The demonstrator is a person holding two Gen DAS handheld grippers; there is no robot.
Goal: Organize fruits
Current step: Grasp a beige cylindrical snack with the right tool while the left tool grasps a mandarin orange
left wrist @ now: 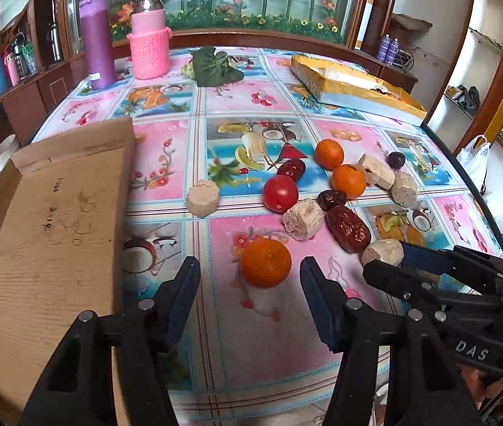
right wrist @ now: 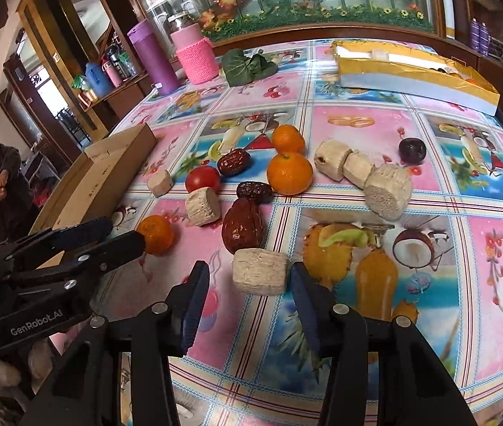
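The left tool (left wrist: 249, 284) is spread wide, its tips flanking a mandarin (left wrist: 265, 262) that lies on the desk (left wrist: 272, 337) between them, untouched. The right tool (right wrist: 249, 284) is likewise spread around a pale cylindrical chunk (right wrist: 260, 271), whose right end sits just beside or against the right finger (right wrist: 302, 293). Ahead of both tools lie more mandarins, dates, a tomato (right wrist: 202, 178) and a cardboard box (left wrist: 52, 234).
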